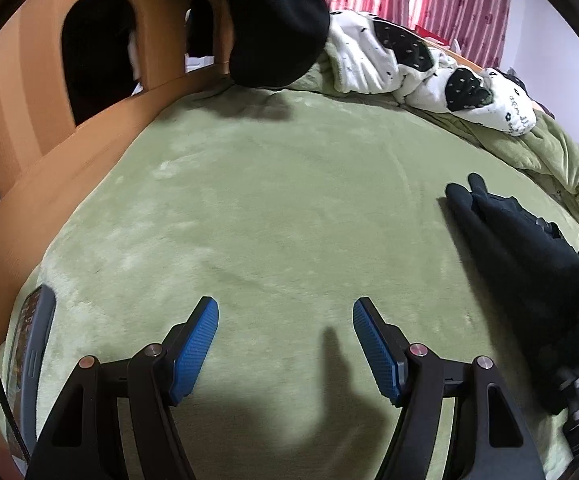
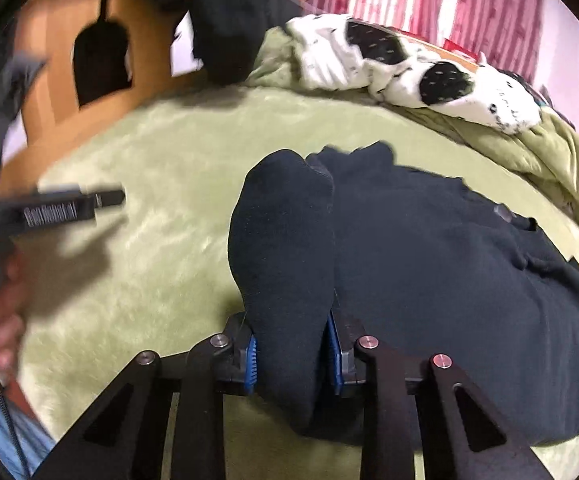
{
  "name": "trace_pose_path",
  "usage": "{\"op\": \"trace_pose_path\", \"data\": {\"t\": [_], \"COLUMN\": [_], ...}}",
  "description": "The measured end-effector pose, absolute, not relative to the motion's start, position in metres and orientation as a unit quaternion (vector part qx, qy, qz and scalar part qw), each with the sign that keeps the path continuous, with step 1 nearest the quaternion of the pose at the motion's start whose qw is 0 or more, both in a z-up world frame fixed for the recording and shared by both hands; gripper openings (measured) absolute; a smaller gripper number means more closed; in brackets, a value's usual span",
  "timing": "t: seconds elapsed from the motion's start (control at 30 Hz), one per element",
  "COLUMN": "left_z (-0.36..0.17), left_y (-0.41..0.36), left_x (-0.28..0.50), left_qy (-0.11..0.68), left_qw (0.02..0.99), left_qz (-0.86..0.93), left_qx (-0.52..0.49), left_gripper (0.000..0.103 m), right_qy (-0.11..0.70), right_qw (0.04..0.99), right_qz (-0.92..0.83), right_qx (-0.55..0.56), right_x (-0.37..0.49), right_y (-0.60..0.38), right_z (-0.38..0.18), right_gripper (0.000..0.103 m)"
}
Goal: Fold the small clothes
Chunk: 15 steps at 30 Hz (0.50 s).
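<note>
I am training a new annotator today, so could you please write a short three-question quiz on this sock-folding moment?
1. True or false: the right gripper is shut on the dark sock.
2. What lies between the left gripper's fingers? A) a sock B) a phone C) nothing
3. Fill in: the dark clothes lie on a ____ fleece blanket.

Key: 1 true; 2 C; 3 green.
</note>
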<state>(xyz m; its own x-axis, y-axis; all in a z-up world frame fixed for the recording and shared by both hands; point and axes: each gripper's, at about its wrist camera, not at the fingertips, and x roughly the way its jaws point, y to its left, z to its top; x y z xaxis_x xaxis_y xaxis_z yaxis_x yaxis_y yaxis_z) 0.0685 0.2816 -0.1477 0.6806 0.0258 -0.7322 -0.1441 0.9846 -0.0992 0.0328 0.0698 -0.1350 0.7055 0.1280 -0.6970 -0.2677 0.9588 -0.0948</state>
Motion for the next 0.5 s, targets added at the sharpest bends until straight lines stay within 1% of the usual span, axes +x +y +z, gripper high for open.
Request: {"op": "trace_pose_path", "data": {"t": [0.23, 0.5], "left_z": [-0.123, -0.092], "left_y": [0.233, 0.143], "left_x": [0.077, 0.087], "left_qy": [0.382, 0.352], "left_qw": [0.922, 0.935], "left_qz": [0.015, -0.033], "left_qx": [-0.063, -0.039], "left_gripper": [0.068, 0.068], "right_qy": [0.337, 0.325], "right_qw": [0.937, 0.946], "right_qz": [0.074, 0.01], "right_qx": [-0.06, -0.01], "right_x": [0.034, 0.027], "right_y": [0.013, -0.098], "right_z": [-0.085, -0.062], "right_gripper": [0.023, 0.021]}}
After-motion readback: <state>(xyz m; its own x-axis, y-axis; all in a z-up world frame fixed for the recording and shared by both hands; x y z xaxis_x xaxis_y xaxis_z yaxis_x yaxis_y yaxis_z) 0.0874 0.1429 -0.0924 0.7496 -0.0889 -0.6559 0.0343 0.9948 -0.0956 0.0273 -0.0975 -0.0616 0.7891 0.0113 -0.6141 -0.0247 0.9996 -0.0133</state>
